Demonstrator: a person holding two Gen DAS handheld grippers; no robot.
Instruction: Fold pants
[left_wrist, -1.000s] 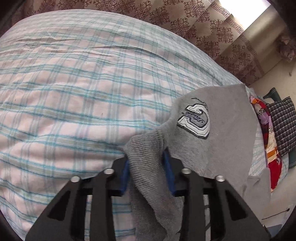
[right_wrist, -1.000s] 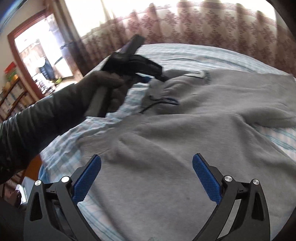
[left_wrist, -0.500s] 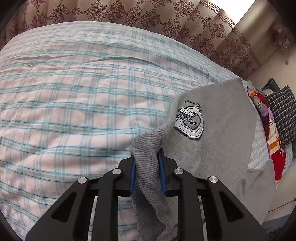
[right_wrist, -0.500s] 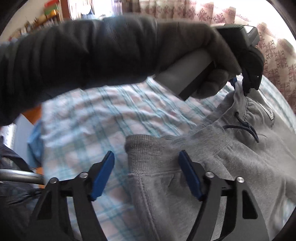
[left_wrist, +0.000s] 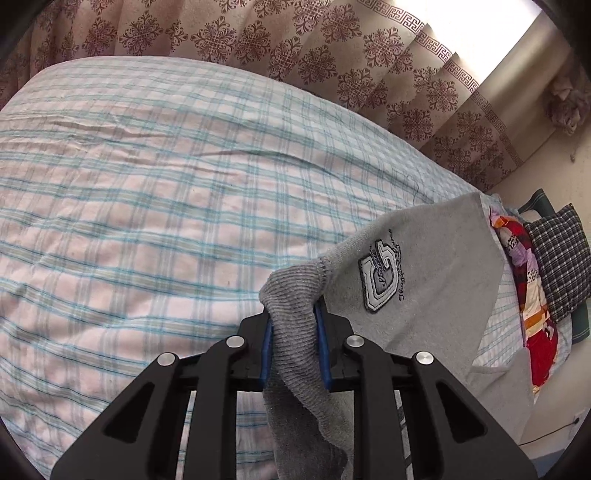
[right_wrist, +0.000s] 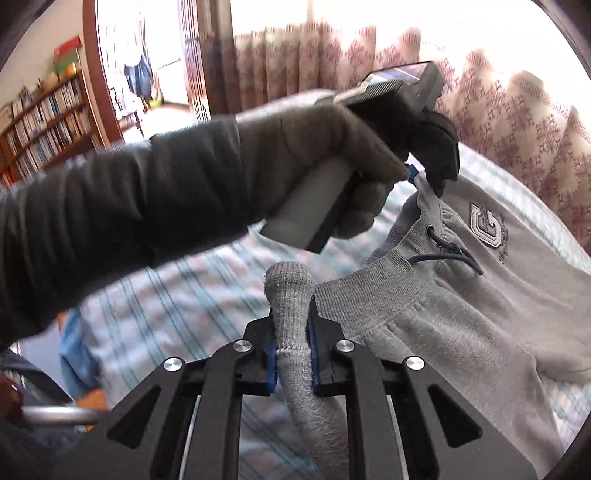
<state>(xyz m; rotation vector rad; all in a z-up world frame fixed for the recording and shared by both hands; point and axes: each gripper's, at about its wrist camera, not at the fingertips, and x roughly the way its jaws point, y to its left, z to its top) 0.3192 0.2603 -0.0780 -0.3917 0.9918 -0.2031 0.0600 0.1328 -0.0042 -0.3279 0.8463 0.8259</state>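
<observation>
Grey sweatpants (left_wrist: 436, 258) with an embroidered logo patch (left_wrist: 380, 280) lie on a plaid-sheeted bed (left_wrist: 147, 206). My left gripper (left_wrist: 293, 314) is shut on a bunched corner of the ribbed waistband, which it holds a little above the sheet. In the right wrist view a gloved hand (right_wrist: 314, 166) holds that left gripper (right_wrist: 424, 177), pinching the far waistband corner. My right gripper (right_wrist: 291, 317) has its jaws closing, and the blue pads press on the near waistband corner (right_wrist: 290, 291). The pants (right_wrist: 461, 314) and their dark drawstring (right_wrist: 450, 254) stretch between the two grips.
Patterned curtains (left_wrist: 332, 55) hang behind the bed. A colourful cloth (left_wrist: 532, 295) and a checked cushion (left_wrist: 561, 258) lie at the bed's right edge. A bookshelf (right_wrist: 44, 122) and a doorway (right_wrist: 147, 66) stand to the left. A metal bar (right_wrist: 51, 415) is at lower left.
My right gripper went from wide open over the pants to shut on the near waistband corner. My left gripper tightened on its corner and rose with it.
</observation>
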